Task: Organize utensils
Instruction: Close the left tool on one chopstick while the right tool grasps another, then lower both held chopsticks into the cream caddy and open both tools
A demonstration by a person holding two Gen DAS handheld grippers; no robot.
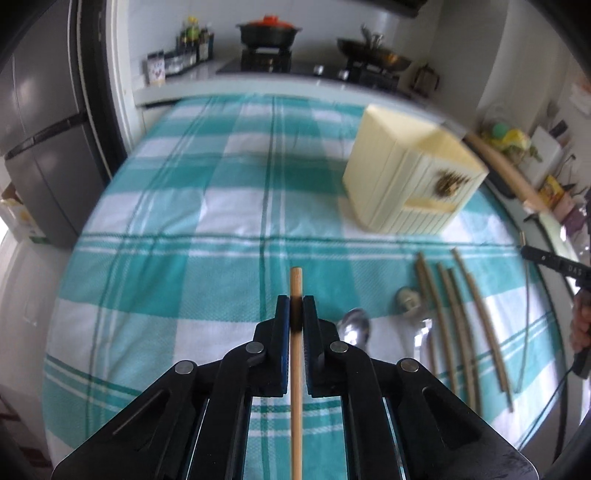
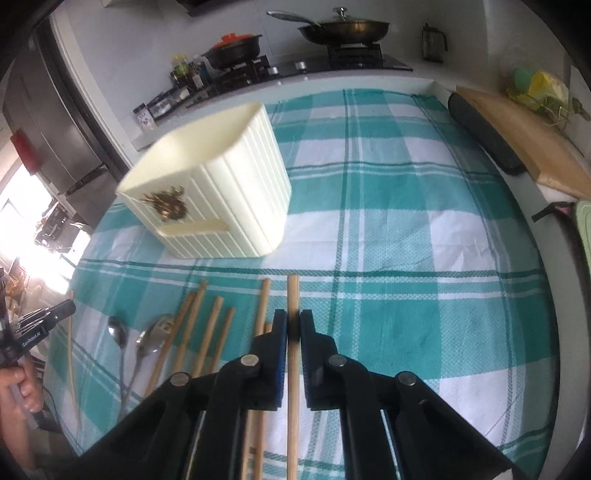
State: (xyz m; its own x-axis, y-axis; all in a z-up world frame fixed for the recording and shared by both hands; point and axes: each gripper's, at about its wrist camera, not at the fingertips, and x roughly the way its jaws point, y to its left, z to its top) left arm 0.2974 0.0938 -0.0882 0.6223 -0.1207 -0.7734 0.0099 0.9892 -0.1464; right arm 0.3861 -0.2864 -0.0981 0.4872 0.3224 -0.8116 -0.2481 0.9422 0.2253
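Note:
My left gripper [image 1: 296,308] is shut on a wooden chopstick [image 1: 296,284], held above the teal checked cloth [image 1: 184,221]. My right gripper [image 2: 293,325] is shut on another wooden chopstick [image 2: 293,291]. A cream ribbed utensil holder [image 1: 410,177] stands on the cloth, to the far right of the left gripper; in the right wrist view it [image 2: 221,184] is to the far left. Several chopsticks [image 1: 461,321] and two metal spoons [image 1: 354,328] lie on the cloth; they also show in the right wrist view: chopsticks [image 2: 207,328] and spoons [image 2: 147,339].
A stove with a black pot [image 1: 267,31] and a pan [image 2: 347,27] is behind the table. A fridge [image 1: 40,147] stands at the left. A wooden board [image 2: 524,136] lies at the table's right edge. A hand with the other gripper [image 2: 29,332] shows at the left.

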